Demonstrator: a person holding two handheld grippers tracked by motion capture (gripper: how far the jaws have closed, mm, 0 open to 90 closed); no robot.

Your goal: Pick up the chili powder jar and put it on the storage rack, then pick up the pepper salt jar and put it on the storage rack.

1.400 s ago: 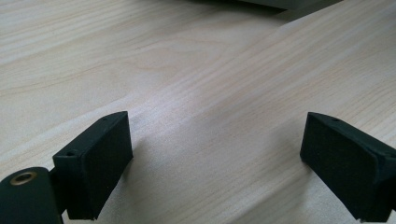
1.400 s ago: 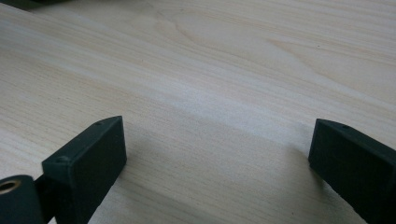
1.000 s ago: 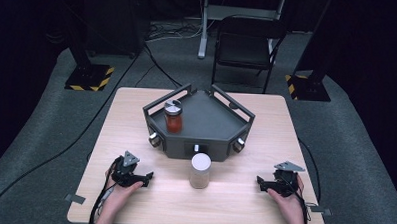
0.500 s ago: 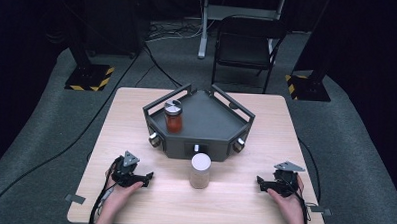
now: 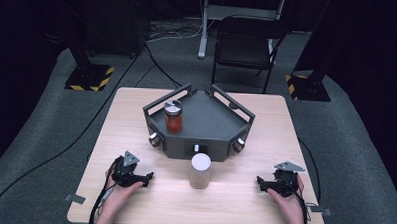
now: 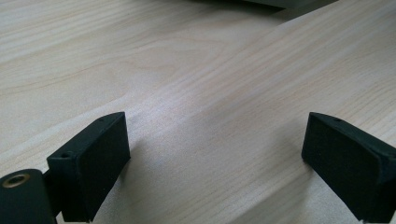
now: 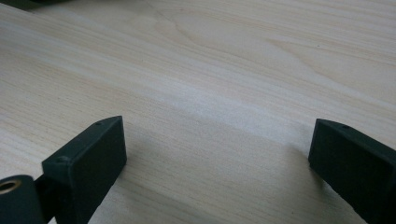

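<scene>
Midway between the left gripper and the right gripper, both resting wide open and empty on the desk, an upright white-lidded jar is seen, about equally near to each.

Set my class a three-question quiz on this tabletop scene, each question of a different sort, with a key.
1. True or false: the left gripper is shut on a jar.
2. Where does the red-filled jar stand? A) on the dark tray B) on the bare table C) in a gripper
3. Fill in: the pale jar stands on the table just in front of the ____.

Key: 1 false, both its jaws stand wide apart, as do those of the right gripper. 2 A. 3 tray.
</scene>
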